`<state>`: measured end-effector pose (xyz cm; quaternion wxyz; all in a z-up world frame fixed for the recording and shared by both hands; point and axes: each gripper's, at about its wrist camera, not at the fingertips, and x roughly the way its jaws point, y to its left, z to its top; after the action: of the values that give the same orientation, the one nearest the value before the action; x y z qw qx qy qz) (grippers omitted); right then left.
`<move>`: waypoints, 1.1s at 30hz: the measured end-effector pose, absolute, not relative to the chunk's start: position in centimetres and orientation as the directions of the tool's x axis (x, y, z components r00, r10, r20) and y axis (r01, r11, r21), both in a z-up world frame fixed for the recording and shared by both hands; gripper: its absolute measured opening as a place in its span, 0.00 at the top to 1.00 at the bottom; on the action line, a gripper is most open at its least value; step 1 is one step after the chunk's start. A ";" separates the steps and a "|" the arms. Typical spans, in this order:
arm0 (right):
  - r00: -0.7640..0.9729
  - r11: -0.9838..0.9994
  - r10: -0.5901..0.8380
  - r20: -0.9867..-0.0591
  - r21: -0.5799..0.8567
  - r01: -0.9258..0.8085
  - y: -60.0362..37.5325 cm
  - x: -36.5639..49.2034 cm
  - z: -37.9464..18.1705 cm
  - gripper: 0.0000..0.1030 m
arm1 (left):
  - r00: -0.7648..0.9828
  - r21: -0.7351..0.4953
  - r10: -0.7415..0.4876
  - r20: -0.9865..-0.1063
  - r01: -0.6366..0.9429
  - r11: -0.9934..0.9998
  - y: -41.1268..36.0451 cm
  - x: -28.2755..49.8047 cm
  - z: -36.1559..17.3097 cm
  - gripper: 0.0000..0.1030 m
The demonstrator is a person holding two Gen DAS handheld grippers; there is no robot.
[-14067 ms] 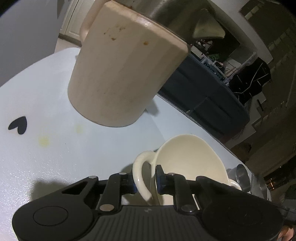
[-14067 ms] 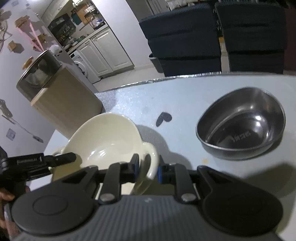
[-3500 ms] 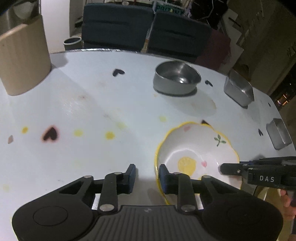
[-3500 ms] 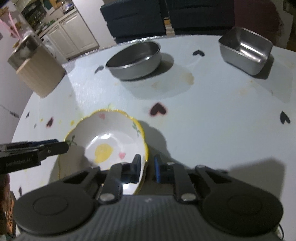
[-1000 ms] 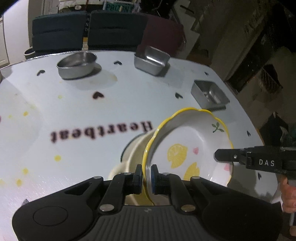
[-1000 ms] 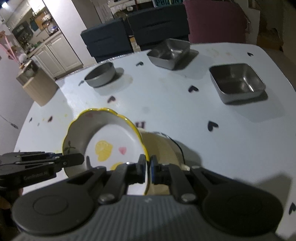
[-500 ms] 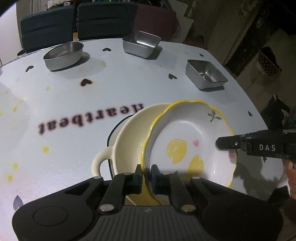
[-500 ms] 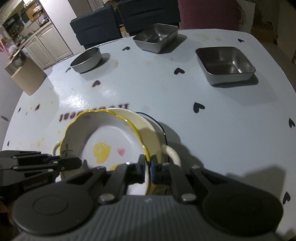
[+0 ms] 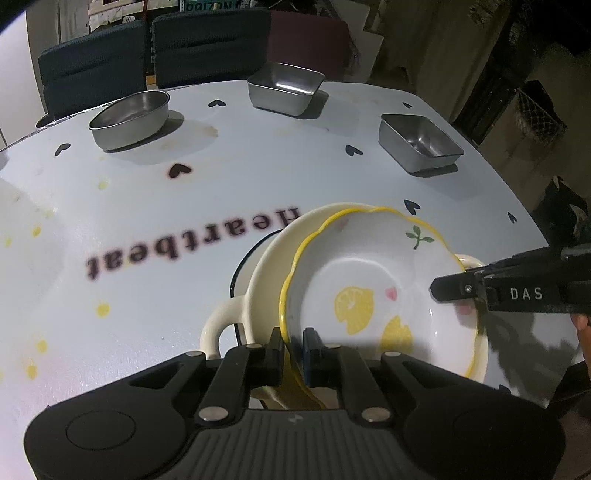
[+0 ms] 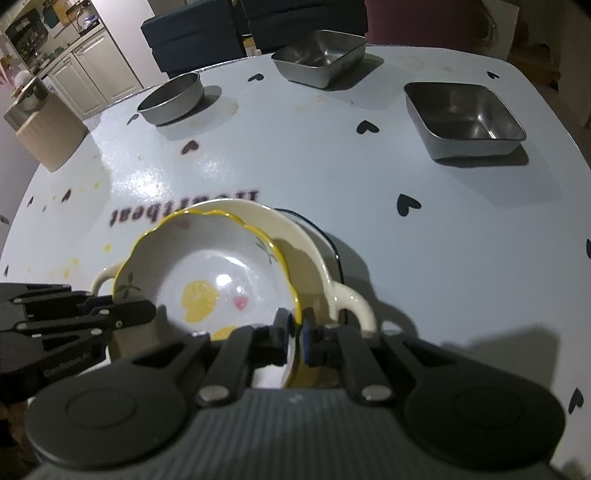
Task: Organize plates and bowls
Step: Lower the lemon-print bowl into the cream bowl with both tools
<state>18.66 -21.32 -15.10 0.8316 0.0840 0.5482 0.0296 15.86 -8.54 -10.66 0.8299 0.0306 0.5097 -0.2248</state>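
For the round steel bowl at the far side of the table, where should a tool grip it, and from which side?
Grip the round steel bowl by its rim, coming down from above with one finger inside and one outside. It sits upright and open, its wall is thin and it has no handle. The near rim faces bare table, so approach from there.

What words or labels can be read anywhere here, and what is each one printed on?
"Heartbeat": printed on the tablecloth, upside down from this side, at.
"DAS": white letters on the side of the right hand-held gripper, at.
Small lettering on the left hand-held gripper, at: too blurred to read.
Sign behind the chairs: cut off, unreadable.
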 end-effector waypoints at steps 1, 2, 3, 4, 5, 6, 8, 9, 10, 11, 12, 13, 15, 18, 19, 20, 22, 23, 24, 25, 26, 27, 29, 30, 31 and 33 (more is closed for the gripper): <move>0.396 0.985 0.139 -0.908 0.170 0.043 -21.3 18.7 -15.2 0.91 | 0.380 -0.178 -0.343 -0.859 0.407 0.896 -8.6 15.9 -10.7 0.90; 0.394 0.985 0.137 -0.909 0.168 0.045 -21.2 18.8 -15.2 0.91 | 0.382 -0.175 -0.343 -0.858 0.411 0.895 -8.6 15.9 -10.7 0.90; 0.393 0.985 0.136 -0.909 0.168 0.047 -21.2 18.8 -15.3 0.91 | 0.384 -0.171 -0.343 -0.857 0.416 0.893 -8.6 15.9 -10.7 0.90; 0.392 0.985 0.134 -0.910 0.165 0.048 -21.1 18.9 -15.3 0.90 | 0.386 -0.167 -0.343 -0.856 0.420 0.892 -8.7 15.9 -10.7 0.90; 0.390 0.986 0.131 -0.911 0.162 0.048 -21.0 18.9 -15.4 0.90 | 0.388 -0.164 -0.343 -0.855 0.425 0.890 -8.7 15.9 -10.7 0.90; 0.388 0.986 0.128 -0.913 0.159 0.048 -21.0 19.0 -15.5 0.90 | 0.389 -0.161 -0.343 -0.855 0.428 0.889 -8.8 15.9 -10.7 0.90; 0.382 0.987 0.125 -0.916 0.156 0.050 -21.0 19.0 -15.6 0.90 | 0.389 -0.164 -0.345 -0.854 0.428 0.889 -8.7 16.0 -10.7 0.90; 0.379 0.986 0.125 -0.917 0.156 0.052 -21.0 19.0 -15.7 0.90 | 0.389 -0.164 -0.346 -0.854 0.429 0.888 -8.7 16.0 -10.7 0.90; 0.379 0.985 0.128 -0.917 0.161 0.057 -21.1 19.0 -15.7 0.90 | 0.389 -0.165 -0.347 -0.853 0.429 0.888 -8.7 16.0 -10.7 0.90; 0.377 0.985 0.130 -0.917 0.165 0.060 -21.1 19.1 -15.7 0.90 | 0.388 -0.167 -0.348 -0.853 0.429 0.888 -8.7 16.0 -10.7 0.90; 0.377 0.984 0.132 -0.917 0.167 0.062 -21.1 19.1 -15.7 0.90 | 0.386 -0.169 -0.349 -0.854 0.427 0.888 -8.6 16.1 -10.7 0.89; 0.377 0.984 0.132 -0.917 0.168 0.064 -21.1 19.1 -15.7 0.90 | 0.384 -0.173 -0.350 -0.854 0.425 0.888 -8.6 16.1 -10.7 0.89; 0.376 0.983 0.135 -0.917 0.172 0.067 -21.1 19.1 -15.8 0.90 | 0.382 -0.175 -0.350 -0.855 0.423 0.889 -8.5 16.1 -10.6 0.89; 0.369 0.980 0.144 -0.918 0.183 0.073 -21.3 19.1 -15.9 0.88 | 0.379 -0.174 -0.347 -0.858 0.421 0.890 -8.4 16.1 -10.5 0.89; 0.365 0.980 0.147 -0.919 0.187 0.075 -21.3 19.2 -16.0 0.87 | 0.377 -0.173 -0.346 -0.859 0.422 0.890 -8.4 16.1 -10.4 0.89; 0.360 0.979 0.149 -0.921 0.188 0.075 -21.3 19.2 -16.1 0.87 | 0.376 -0.172 -0.344 -0.860 0.423 0.890 -8.4 16.1 -10.4 0.89; 0.359 0.981 0.146 -0.922 0.182 0.070 -21.1 19.1 -16.1 0.86 | 0.370 -0.170 -0.341 -0.864 0.423 0.890 -8.5 16.1 -10.4 0.88; 0.359 0.981 0.144 -0.922 0.180 0.067 -21.1 19.1 -16.1 0.86 | 0.368 -0.168 -0.339 -0.866 0.424 0.890 -8.5 16.0 -10.3 0.88; 0.359 0.982 0.144 -0.922 0.179 0.067 -21.0 19.2 -16.0 0.86 | 0.366 -0.166 -0.338 -0.867 0.426 0.889 -8.5 16.0 -10.3 0.88; 0.359 0.981 0.143 -0.922 0.179 0.069 -21.0 19.2 -16.0 0.86 | 0.365 -0.166 -0.337 -0.868 0.427 0.889 -8.5 15.9 -10.2 0.88; 0.361 0.982 0.141 -0.922 0.177 0.068 -21.0 19.2 -16.0 0.86 | 0.363 -0.167 -0.338 -0.868 0.427 0.889 -8.5 15.9 -10.2 0.88; 0.367 0.983 0.136 -0.920 0.171 0.064 -20.9 19.2 -15.9 0.86 | 0.361 -0.168 -0.338 -0.869 0.428 0.888 -8.4 15.9 -10.2 0.87; 0.380 0.986 0.124 -0.917 0.157 0.058 -20.9 19.2 -15.5 0.86 | 0.355 -0.170 -0.337 -0.872 0.426 0.888 -8.4 15.8 -10.2 0.87; 0.386 0.986 0.124 -0.914 0.157 0.056 -20.9 19.1 -15.2 0.86 | 0.351 -0.172 -0.337 -0.874 0.425 0.889 -8.3 15.8 -10.2 0.86; 0.392 0.985 0.130 -0.911 0.164 0.056 -21.1 19.0 -15.0 0.86 | 0.349 -0.174 -0.336 -0.875 0.423 0.889 -8.3 15.8 -10.2 0.86; 0.396 0.983 0.137 -0.908 0.173 0.057 -21.2 19.0 -14.8 0.86 | 0.345 -0.178 -0.338 -0.876 0.419 0.890 -8.2 15.8 -10.1 0.84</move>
<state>18.97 -21.24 -14.78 0.8308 0.0882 0.5490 0.0241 15.77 -8.17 -10.08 0.8191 0.0391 0.5236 -0.2311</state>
